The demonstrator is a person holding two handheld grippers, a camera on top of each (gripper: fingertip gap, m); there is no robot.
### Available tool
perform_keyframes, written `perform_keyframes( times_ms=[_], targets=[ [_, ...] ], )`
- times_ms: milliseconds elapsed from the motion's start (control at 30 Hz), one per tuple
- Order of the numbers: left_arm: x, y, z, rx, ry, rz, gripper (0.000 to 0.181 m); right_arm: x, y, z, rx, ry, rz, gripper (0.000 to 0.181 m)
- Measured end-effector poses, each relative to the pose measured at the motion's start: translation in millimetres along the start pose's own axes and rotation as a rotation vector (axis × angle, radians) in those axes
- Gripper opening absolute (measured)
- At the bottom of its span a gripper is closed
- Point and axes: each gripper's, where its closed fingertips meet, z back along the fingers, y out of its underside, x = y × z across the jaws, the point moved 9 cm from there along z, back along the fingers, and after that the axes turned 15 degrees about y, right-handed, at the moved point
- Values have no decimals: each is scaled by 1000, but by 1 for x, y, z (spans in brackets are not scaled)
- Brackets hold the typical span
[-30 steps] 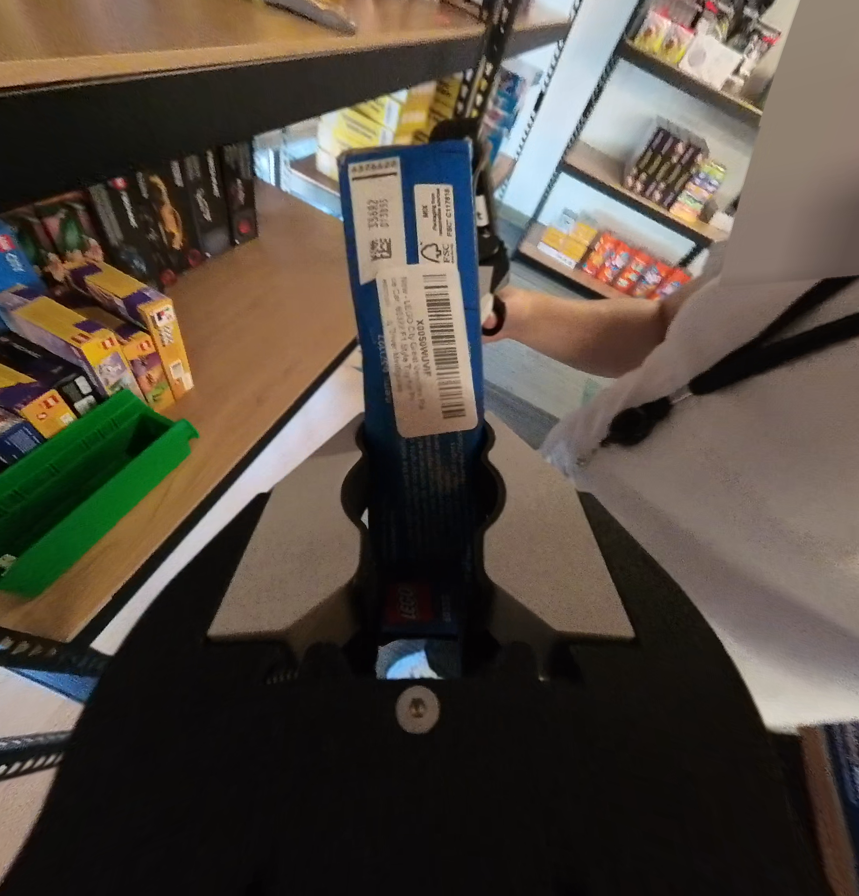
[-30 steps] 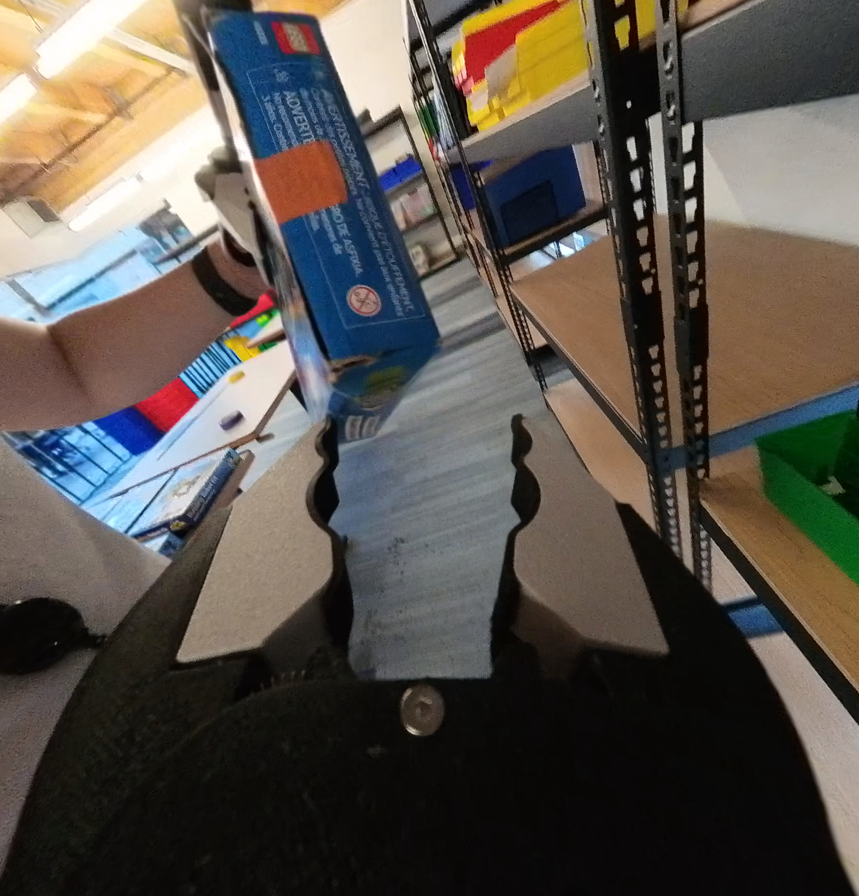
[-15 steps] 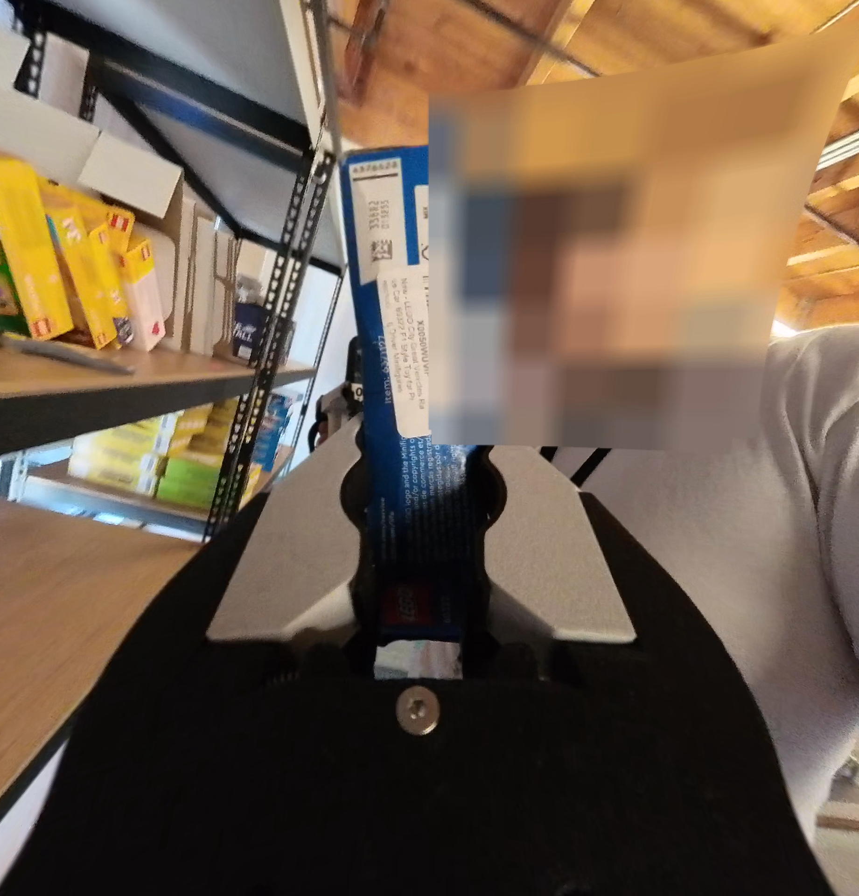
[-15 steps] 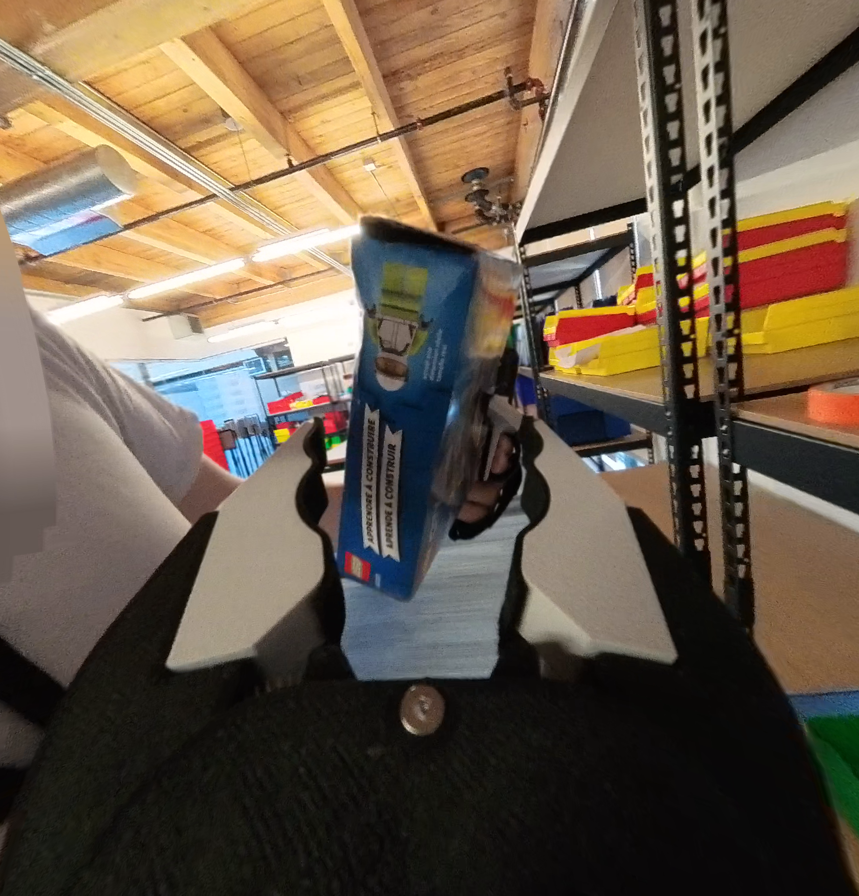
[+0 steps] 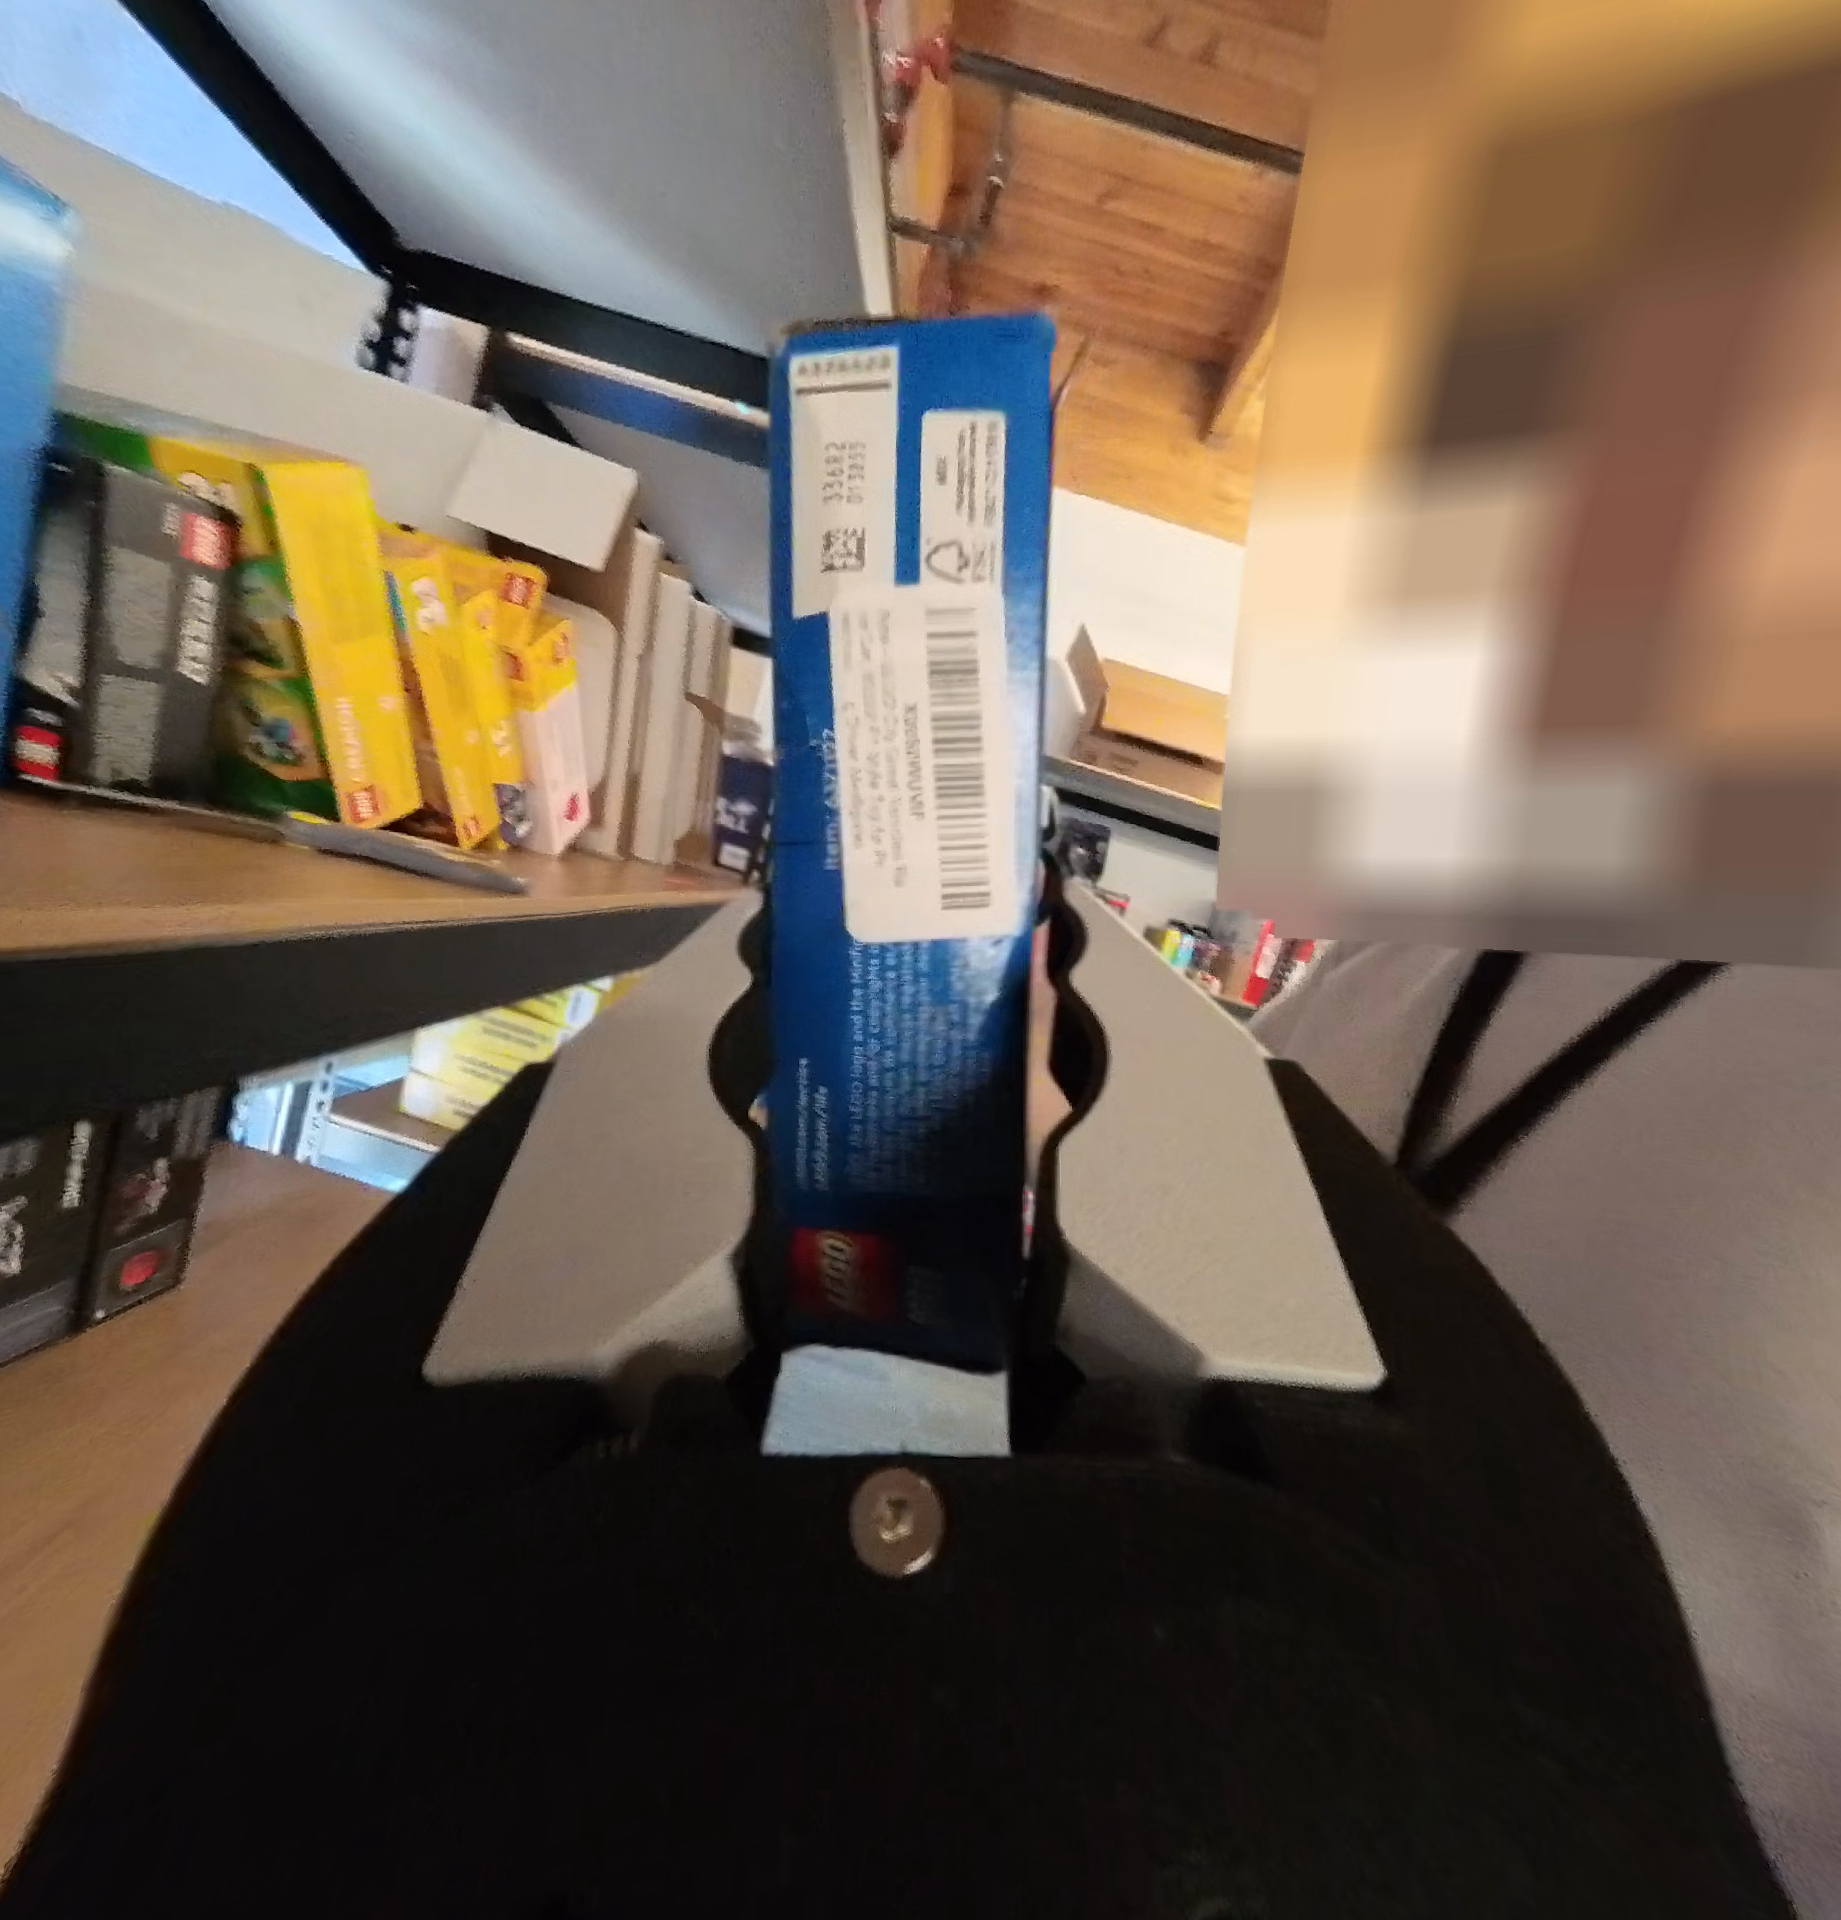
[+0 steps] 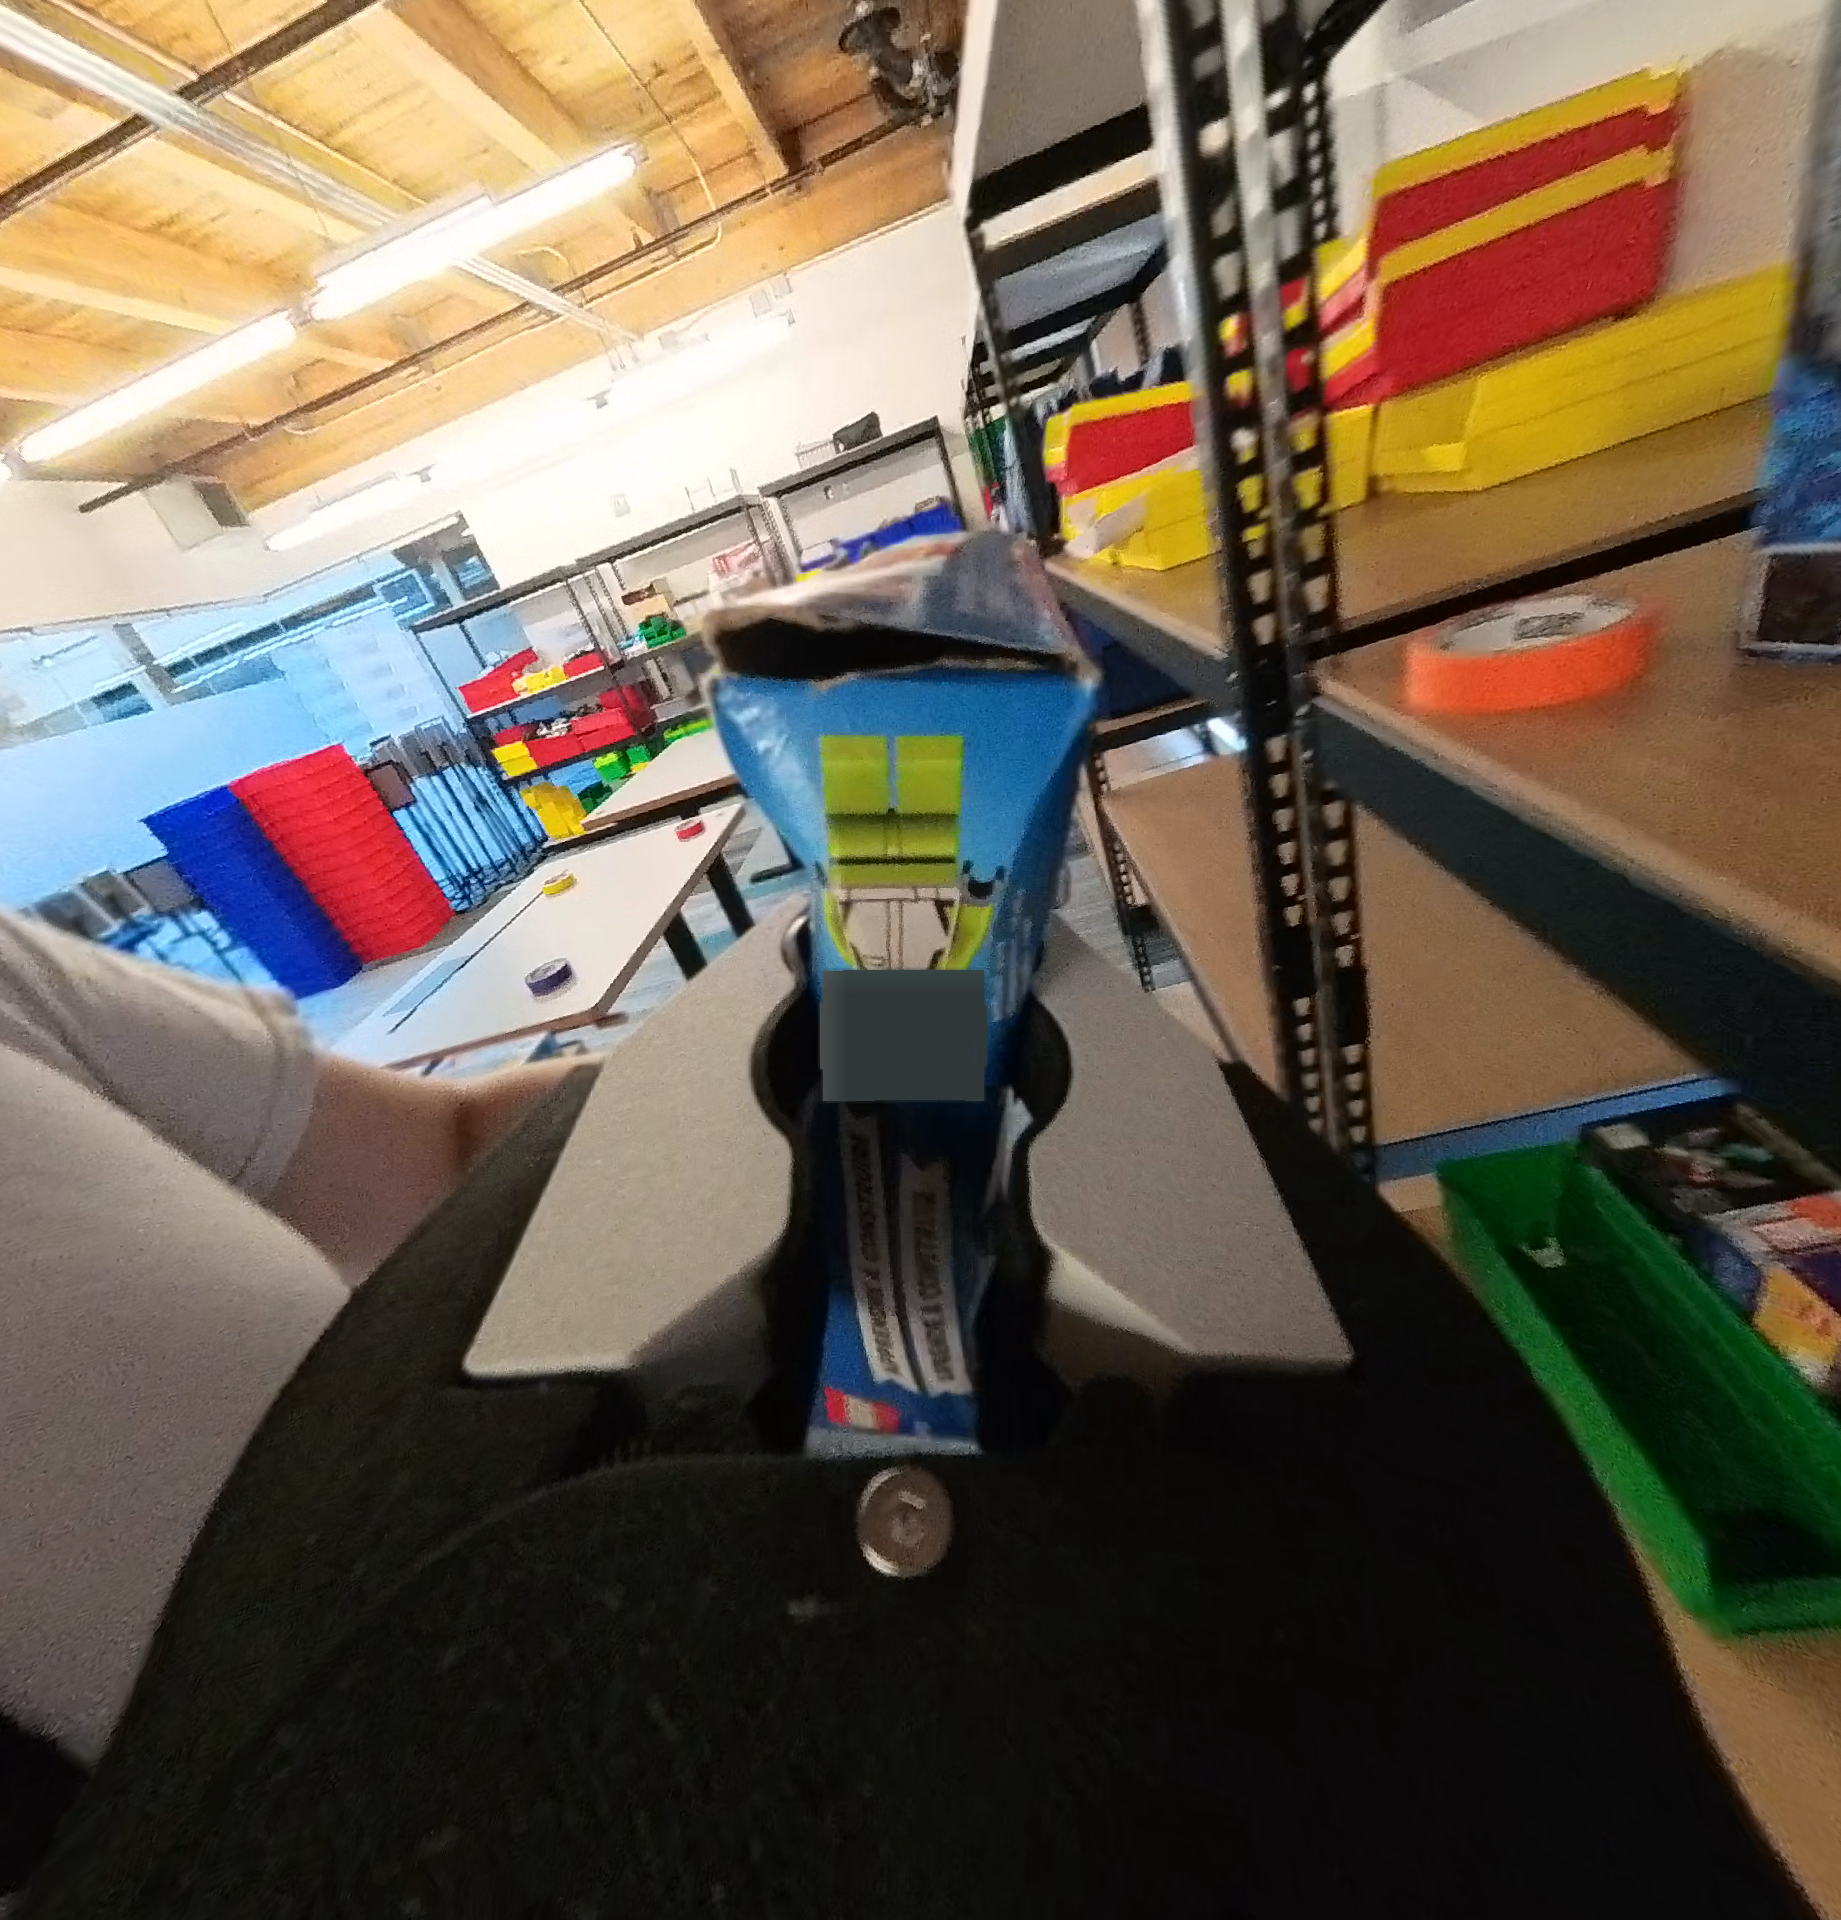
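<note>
While the black metal shelving rack with wooden boards (image 6: 1518, 935) fills the right of the right wrist view, everything else sits in front of it or on it. A green plastic bin (image 6: 1622, 1455) of small boxes rests on its lower board, yellow cardboard boxes (image 5: 344, 644) stand on an upper one, and an orange tape roll (image 6: 1529, 644) lies flat on the board above the bin.

Just in front of the rack, held up in the air, is the tall blue cardboard box (image 5: 905, 831) – its top flap (image 6: 895, 623) gapes open and ragged. The left hand-held gripper (image 5: 905, 904) is clamped on its narrow sides. The right hand-held gripper (image 6: 921, 935), whose jaws stood apart around the box half a second ago, has now closed on it too – so both grip what appears to be one box, off every shelf.
</note>
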Motion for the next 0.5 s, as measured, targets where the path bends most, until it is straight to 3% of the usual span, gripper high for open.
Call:
perform_keyframes(
  times_ms=[100, 233, 400, 500],
  targets=[
    [27, -22, 4, -44, -87, 4, 68, -43, -32, -4, -29, 14, -21, 24],
    [55, -56, 43, 31, -377, -84, 63, -105, -81, -13, -132, 100, 7, 25],
    [72, -105, 93, 471, -908, -476, 62, -178, -98, -47, -132, 324, 224, 28],
    [97, -127, 102, 776, -983, -527, 63, -206, -90, -70, -150, 354, 209, 29]
  ],
)
